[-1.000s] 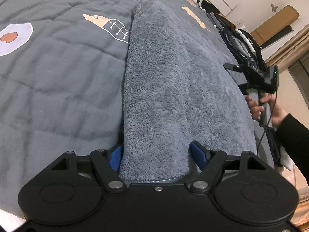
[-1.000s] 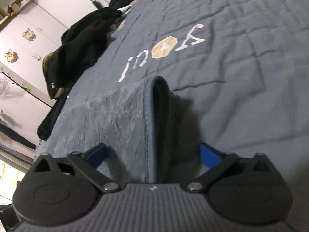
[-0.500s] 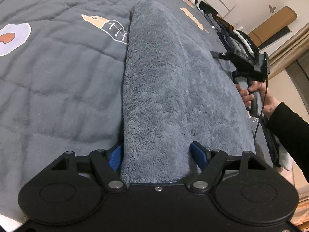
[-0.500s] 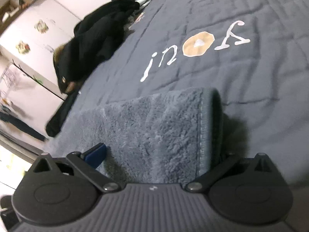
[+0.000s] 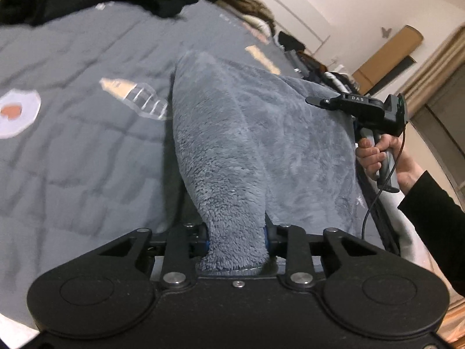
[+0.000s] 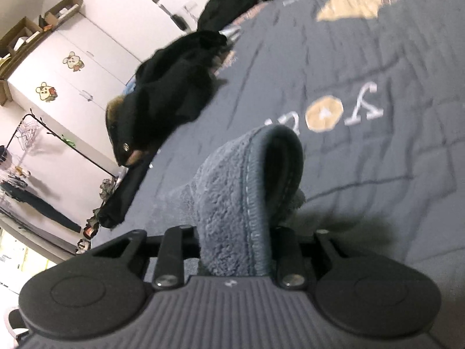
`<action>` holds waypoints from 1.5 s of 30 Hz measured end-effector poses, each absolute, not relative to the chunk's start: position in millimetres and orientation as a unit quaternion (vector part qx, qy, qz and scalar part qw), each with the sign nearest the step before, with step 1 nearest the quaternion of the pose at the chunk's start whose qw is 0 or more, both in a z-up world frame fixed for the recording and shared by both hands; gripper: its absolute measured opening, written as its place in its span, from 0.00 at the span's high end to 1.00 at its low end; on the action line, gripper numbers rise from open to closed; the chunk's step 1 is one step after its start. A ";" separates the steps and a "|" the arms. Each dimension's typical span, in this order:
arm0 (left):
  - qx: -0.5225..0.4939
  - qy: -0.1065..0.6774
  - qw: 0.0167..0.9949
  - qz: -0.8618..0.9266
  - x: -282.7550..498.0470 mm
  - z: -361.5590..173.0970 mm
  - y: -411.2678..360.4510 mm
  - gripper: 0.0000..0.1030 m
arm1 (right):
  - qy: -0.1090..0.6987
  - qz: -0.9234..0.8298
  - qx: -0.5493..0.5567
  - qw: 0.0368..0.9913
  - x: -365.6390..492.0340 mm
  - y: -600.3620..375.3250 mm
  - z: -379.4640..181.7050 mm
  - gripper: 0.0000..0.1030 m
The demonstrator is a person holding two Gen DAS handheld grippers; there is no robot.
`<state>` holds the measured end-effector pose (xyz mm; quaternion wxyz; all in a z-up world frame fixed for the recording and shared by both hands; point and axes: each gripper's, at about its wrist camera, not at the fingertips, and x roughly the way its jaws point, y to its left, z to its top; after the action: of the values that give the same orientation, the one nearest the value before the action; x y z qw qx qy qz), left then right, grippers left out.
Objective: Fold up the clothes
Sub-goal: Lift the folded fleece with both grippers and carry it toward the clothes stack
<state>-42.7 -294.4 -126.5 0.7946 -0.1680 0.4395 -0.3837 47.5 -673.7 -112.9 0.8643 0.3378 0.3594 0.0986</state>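
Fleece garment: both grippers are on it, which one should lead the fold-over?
Neither clearly. Left gripper and right gripper are each shut on a bunched corner of the grey fleece garment, lifted off the quilt. Probably move both together.

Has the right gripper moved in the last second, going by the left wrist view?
Yes. The right gripper has risen and come in over the grey fleece garment, judged against the bed's edge.
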 end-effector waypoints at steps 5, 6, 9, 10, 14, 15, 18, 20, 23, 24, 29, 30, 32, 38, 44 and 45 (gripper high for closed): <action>-0.162 0.408 0.800 -0.409 -64.3 -96.0 -314.8 0.73 | 0.330 0.087 0.338 0.877 25.7 -683.8 -70.3 0.75; -0.158 0.402 0.801 -0.415 -69.3 -89.9 -320.7 0.73 | 0.323 0.086 0.336 0.880 19.2 -687.5 -61.3 0.75; -0.155 0.387 0.803 -0.426 -81.9 -75.2 -334.3 0.73 | 0.307 0.082 0.330 0.889 -0.3 -697.4 -36.1 0.75; -0.153 0.382 0.804 -0.430 -86.5 -70.6 -338.9 0.73 | 0.302 0.080 0.329 0.891 -7.1 -700.8 -28.4 0.75; -0.147 0.362 0.806 -0.445 -110.0 -58.4 -363.0 0.73 | 0.284 0.074 0.318 0.901 -36.0 -714.0 0.1 0.75; -0.145 0.355 0.807 -0.449 -116.3 -55.5 -367.1 0.73 | 0.281 0.072 0.316 0.903 -43.5 -717.8 5.4 0.75; -0.143 0.336 0.809 -0.460 -142.1 -38.3 -358.2 0.73 | 0.274 0.067 0.309 0.908 -65.9 -729.3 20.7 0.75; -0.143 0.325 0.811 -0.465 -158.5 -28.6 -357.1 0.73 | 0.269 0.063 0.304 0.912 -80.8 -737.0 30.8 0.75; -0.147 0.311 0.813 -0.471 -183.4 -17.1 -358.1 0.73 | 0.261 0.058 0.297 0.917 -103.2 -748.6 46.1 0.75; -0.148 0.307 0.813 -0.472 -191.6 -13.4 -358.8 0.73 | 0.258 0.056 0.294 0.918 -110.7 -752.4 51.2 0.75; -0.153 0.286 0.816 -0.478 -236.3 11.6 -340.6 0.73 | 0.251 0.049 0.280 0.925 -145.3 -776.0 75.3 0.75; -0.154 0.280 0.817 -0.480 -246.0 16.9 -334.7 0.73 | 0.250 0.047 0.277 0.926 -153.4 -782.3 79.8 0.75; -0.156 0.270 0.818 -0.484 -262.6 24.1 -333.7 0.73 | 0.247 0.044 0.271 0.929 -168.8 -793.1 89.5 0.75; -0.164 0.251 0.816 -0.493 -296.6 36.5 -332.8 0.73 | 0.240 0.032 0.258 0.935 -206.7 -831.3 108.7 0.75; -0.153 0.245 0.815 -0.502 -315.2 41.4 -353.2 0.73 | 0.236 0.012 0.255 0.938 -244.4 -878.0 113.2 0.75; -0.152 0.245 0.815 -0.503 -314.0 40.7 -352.2 0.73 | 0.236 0.009 0.255 0.938 -250.7 -885.8 113.9 0.75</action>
<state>-314.0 -352.2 40.7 0.8146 -0.1515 0.2455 -0.5032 -250.7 -885.8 113.9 0.9378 0.2546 0.2359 0.0088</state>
